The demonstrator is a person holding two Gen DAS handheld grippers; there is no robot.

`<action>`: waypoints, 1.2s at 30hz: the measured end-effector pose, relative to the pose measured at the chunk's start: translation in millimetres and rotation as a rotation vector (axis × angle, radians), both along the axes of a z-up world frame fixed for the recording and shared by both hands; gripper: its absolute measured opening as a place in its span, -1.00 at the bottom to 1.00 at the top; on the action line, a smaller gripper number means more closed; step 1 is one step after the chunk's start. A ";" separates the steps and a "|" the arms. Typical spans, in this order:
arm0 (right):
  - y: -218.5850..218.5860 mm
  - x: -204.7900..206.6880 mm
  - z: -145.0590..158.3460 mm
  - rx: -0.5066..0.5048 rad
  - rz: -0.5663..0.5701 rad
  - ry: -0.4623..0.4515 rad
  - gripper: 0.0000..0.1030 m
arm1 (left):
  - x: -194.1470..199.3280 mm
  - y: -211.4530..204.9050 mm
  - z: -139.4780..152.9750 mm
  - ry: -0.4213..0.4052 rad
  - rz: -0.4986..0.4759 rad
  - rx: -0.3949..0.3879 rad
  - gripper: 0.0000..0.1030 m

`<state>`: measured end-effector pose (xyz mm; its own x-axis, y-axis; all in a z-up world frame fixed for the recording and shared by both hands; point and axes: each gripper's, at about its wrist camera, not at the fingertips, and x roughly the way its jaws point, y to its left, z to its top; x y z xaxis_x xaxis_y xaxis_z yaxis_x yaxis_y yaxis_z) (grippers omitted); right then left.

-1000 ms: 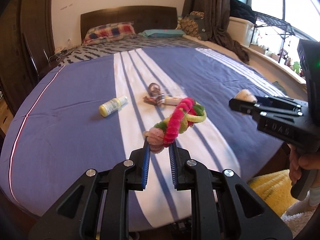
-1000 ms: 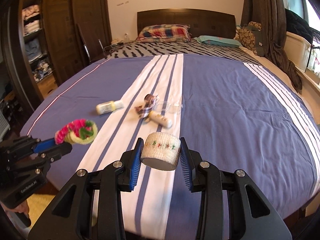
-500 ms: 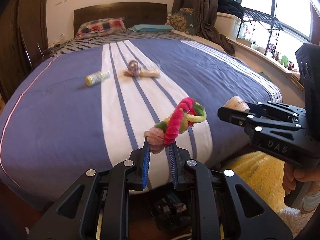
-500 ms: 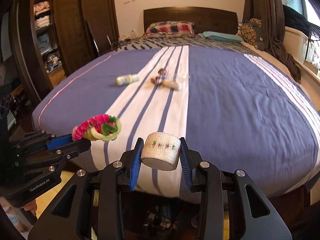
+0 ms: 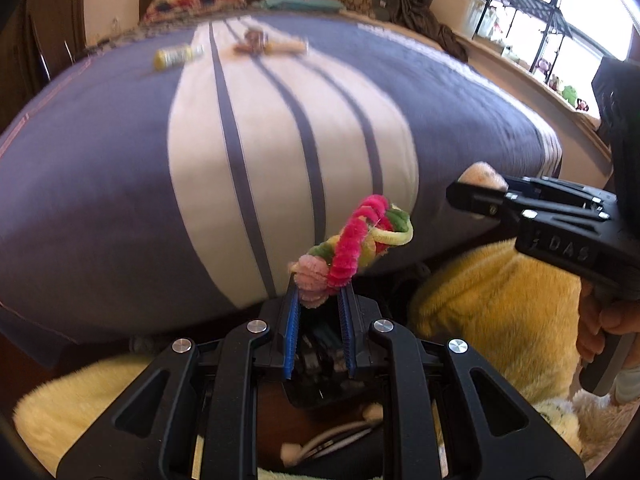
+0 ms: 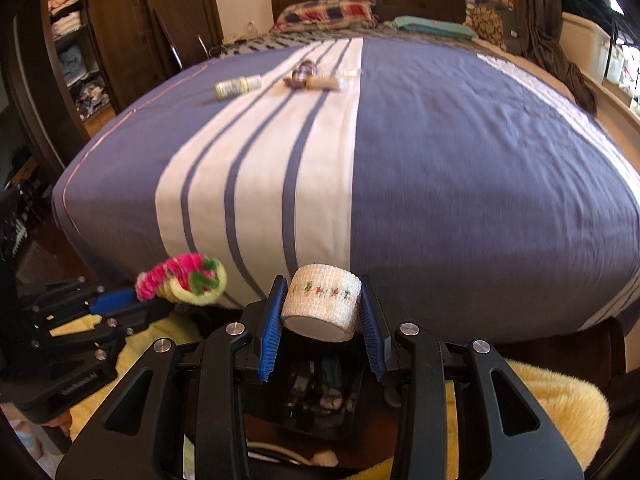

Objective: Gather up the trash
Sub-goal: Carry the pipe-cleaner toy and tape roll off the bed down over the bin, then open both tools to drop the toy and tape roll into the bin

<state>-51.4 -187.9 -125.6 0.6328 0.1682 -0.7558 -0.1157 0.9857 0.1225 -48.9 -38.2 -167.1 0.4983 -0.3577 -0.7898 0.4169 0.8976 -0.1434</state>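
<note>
My left gripper (image 5: 318, 292) is shut on a twisted pipe-cleaner bundle (image 5: 352, 240) in pink, green and yellow, held past the foot of the bed. The same bundle (image 6: 182, 278) shows at the lower left of the right wrist view. My right gripper (image 6: 322, 300) is shut on a white bandage roll (image 6: 322, 306) with a stitched pattern. Below both grippers a dark open bin (image 6: 316, 392) holds dark items. Far up the bed lie a small yellow bottle (image 5: 176, 55), a crumpled wrapper (image 5: 254, 40) and a pale tube (image 5: 290, 45).
The bed (image 6: 460, 152) has a blue cover with a white striped band. Yellow fluffy rugs (image 5: 488, 308) lie on the floor around the bin. A dark wardrobe (image 6: 72, 52) stands at left; a window ledge (image 5: 532, 76) with a storage box runs along the right.
Both grippers have drawn back from over the bed and sunk past its foot edge, still holding the bundle and the roll. The bin and yellow rugs have come into view beneath them.
</note>
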 end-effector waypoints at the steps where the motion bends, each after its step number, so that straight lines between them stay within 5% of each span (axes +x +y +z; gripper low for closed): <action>1: 1.1 -1.2 -4.8 -0.001 0.005 0.013 -0.29 | -0.2 -0.8 -7.4 0.019 0.000 0.000 -0.67; 23: 7.6 10.5 -124.1 0.070 0.027 0.339 -0.29 | 25.0 -13.9 -134.9 0.354 -0.019 0.040 -0.67; 36: 11.5 35.2 -149.1 0.093 0.017 0.428 -0.25 | 34.2 -17.8 -155.8 0.440 -0.028 0.024 -0.59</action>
